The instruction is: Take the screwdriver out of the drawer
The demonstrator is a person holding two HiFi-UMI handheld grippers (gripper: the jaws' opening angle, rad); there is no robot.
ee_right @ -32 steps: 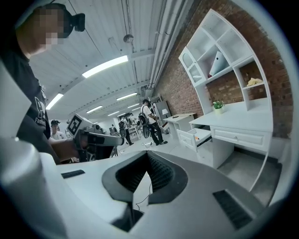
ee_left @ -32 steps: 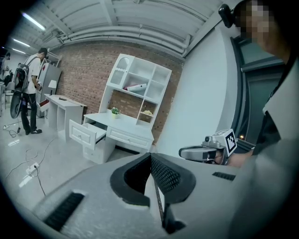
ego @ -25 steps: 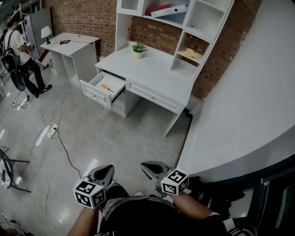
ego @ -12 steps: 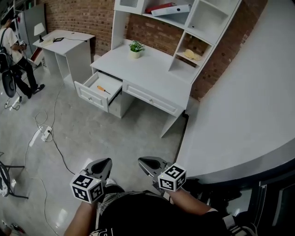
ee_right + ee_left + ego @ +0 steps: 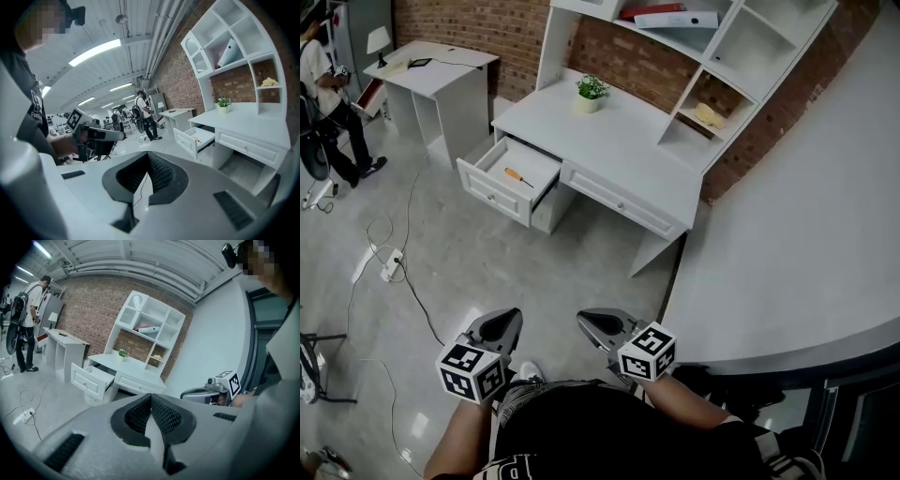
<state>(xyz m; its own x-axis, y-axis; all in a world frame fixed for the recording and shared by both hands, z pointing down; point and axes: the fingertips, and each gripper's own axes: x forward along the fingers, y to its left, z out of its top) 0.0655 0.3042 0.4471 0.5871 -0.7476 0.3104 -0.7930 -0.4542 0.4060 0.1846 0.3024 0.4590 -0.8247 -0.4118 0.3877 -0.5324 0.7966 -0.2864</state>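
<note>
Two closed: left claw (image 5: 506, 322), right claw (image 5: 591, 322) | screwdriver (image 5: 518, 176) in drawer (image 5: 493, 185) | floor cable (image 5: 413, 292)

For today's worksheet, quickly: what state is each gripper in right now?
Grey left gripper: shut, jaws together, holding nothing.
Grey right gripper: shut, jaws together, holding nothing.
</note>
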